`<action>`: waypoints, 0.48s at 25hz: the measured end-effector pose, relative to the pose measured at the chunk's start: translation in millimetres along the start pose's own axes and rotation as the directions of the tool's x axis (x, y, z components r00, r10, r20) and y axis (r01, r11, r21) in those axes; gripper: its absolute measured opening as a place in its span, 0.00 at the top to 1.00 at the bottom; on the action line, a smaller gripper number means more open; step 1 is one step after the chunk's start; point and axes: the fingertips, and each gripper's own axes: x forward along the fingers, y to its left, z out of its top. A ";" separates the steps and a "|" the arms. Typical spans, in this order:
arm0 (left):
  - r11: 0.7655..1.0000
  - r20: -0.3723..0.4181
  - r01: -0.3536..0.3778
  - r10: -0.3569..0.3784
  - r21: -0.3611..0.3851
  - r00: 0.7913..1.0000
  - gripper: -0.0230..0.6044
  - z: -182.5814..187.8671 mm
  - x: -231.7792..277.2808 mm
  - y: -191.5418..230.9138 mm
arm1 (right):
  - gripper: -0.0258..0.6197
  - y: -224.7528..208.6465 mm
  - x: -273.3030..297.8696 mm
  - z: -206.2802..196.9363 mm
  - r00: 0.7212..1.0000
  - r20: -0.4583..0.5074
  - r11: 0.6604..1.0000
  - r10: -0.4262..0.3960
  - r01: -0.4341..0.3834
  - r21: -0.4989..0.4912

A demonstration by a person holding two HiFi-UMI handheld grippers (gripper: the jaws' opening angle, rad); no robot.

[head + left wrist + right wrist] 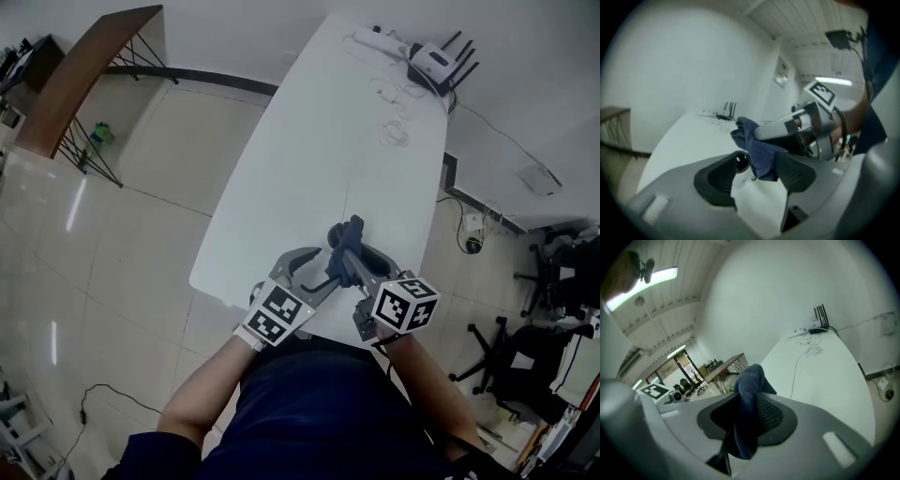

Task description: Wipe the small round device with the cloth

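Small round device point(740, 162): glossy black dome, seemingly on a white body. It sits inside the left tool point(757, 178), tight against the 9 o'clock pad. Can't tell whether it rests on the bench point(319, 169).

Left tool jaws stand wide apart and are not clamping. The gap on the device's 3 o'clock side is filled by the cloth point(757, 150).

Cloth is dark blue, soft, bunched and folded. It hangs against the dome's 3 o'clock side, and its lower hem overlaps the 3 o'clock pad. Can't tell if it touches that pad.

Right tool point(747, 416) is clamped on the cloth. Fabric is pinched between the ribbed black pads point(773, 416), with a tuft sticking out at 12 and a tail hanging at 6.

Both tools have grey plastic bodies. In the head view they meet tip to tip at the bench's 6 o'clock edge.

Bench is a smooth white top with rounded corners. A white router point(433, 62) with black antennas and loose white cables point(394, 122) sit at its 1 o'clock end, well apart from the tools.
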 end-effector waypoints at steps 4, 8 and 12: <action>0.979 -0.074 0.034 -0.019 0.202 0.997 0.49 6.5 12.7 -17.4 | 0.79 5.3 -2.0 -7.1 0.988 -0.031 0.986 0.149 -0.146 0.087; 0.955 -0.120 0.134 -0.105 0.264 0.987 0.50 1.8 8.9 -29.1 | 0.78 31.3 -4.5 -19.7 0.929 -0.108 0.931 0.355 -0.340 0.130; 0.942 -0.128 0.147 -0.113 0.300 0.985 0.72 -5.7 -3.6 -25.8 | 0.68 45.5 -9.0 -15.0 0.878 -0.090 0.873 0.471 -0.448 0.194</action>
